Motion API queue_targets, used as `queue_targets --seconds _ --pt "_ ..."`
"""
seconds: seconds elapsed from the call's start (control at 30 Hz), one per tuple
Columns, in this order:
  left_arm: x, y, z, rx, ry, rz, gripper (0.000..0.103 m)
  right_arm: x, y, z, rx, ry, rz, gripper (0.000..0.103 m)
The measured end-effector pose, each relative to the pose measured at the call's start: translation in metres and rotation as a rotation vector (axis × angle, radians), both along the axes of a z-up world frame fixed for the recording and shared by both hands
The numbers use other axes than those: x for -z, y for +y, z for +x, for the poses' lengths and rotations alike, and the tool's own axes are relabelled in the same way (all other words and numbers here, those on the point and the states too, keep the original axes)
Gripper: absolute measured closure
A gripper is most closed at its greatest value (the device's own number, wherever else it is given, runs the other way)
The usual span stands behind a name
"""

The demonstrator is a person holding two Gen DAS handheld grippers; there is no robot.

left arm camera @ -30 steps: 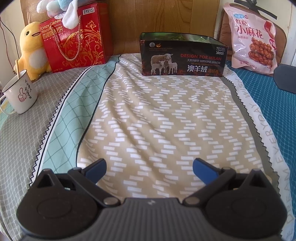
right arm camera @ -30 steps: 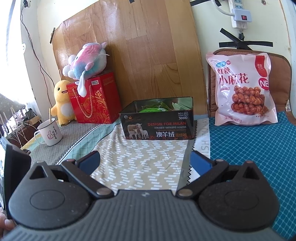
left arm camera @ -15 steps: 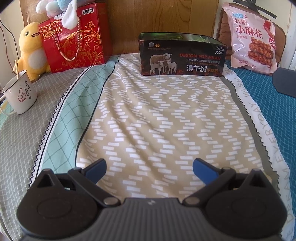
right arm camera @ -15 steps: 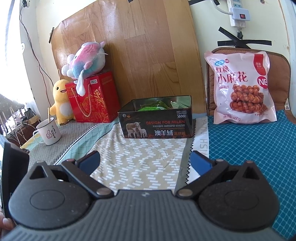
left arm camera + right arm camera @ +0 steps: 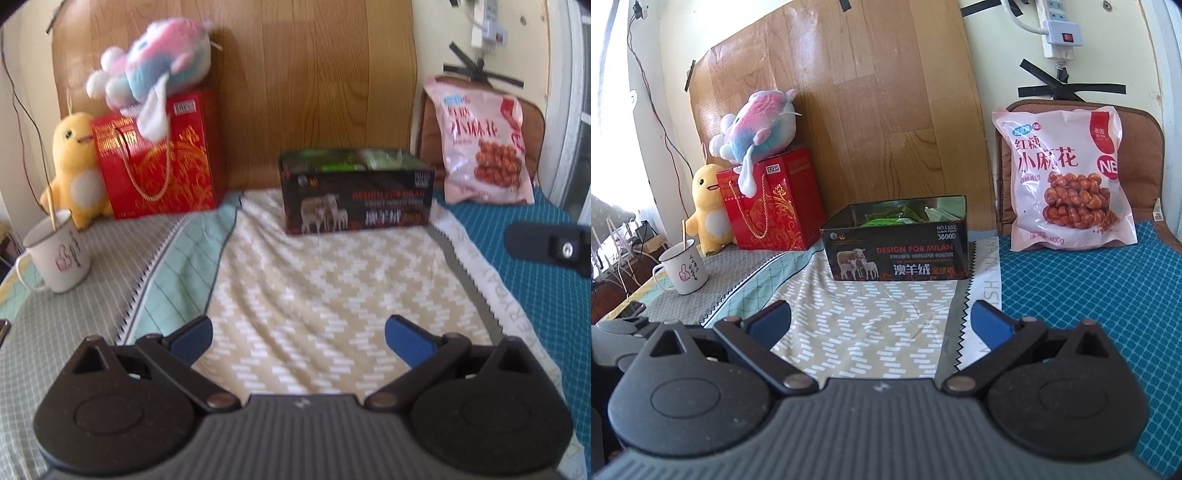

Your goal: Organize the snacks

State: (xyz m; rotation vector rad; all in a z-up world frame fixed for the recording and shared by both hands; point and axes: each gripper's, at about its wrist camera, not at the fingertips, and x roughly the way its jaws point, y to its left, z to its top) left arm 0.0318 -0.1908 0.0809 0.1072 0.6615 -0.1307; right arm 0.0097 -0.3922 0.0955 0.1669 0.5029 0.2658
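A dark open tin box (image 5: 356,199) with sheep printed on its front stands at the back of the bed; it also shows in the right wrist view (image 5: 897,251), with green snack packets (image 5: 886,219) inside. A pink snack bag (image 5: 1067,177) of fried twists leans upright at the back right, and it shows in the left wrist view (image 5: 484,147). My left gripper (image 5: 298,338) is open and empty, above the beige patterned sheet. My right gripper (image 5: 881,321) is open and empty, well short of the tin.
A red gift box (image 5: 775,199) with a pastel plush (image 5: 757,125) on top and a yellow duck plush (image 5: 707,206) stand at the back left. A white mug (image 5: 683,269) with a stick sits on the left. Part of the right gripper (image 5: 550,247) shows at the right edge.
The left gripper has tilted up and pulled back: the tin looks smaller and the wall, plush and headboard have come into view. The right gripper shifted slightly. Both stay open.
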Motion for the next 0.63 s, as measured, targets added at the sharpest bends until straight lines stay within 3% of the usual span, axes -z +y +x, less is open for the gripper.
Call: queue_targets --seconds 0.17,0.5,0.63 --pt "-0.007 0.011 0.002 -0.032 -0.062 -0.052 0.000 -0.002 0.002 -0.002 0.003 -0.006 0.001 0.000" --pt "0.004 0.012 0.013 -0.034 0.059 -0.097 0.000 -0.001 0.003 -0.003 0.007 0.000 0.002 0.000" --pt "0.005 0.006 0.012 -0.026 0.050 -0.067 0.000 -0.002 0.003 -0.003 0.007 0.000 -0.005 0.000"
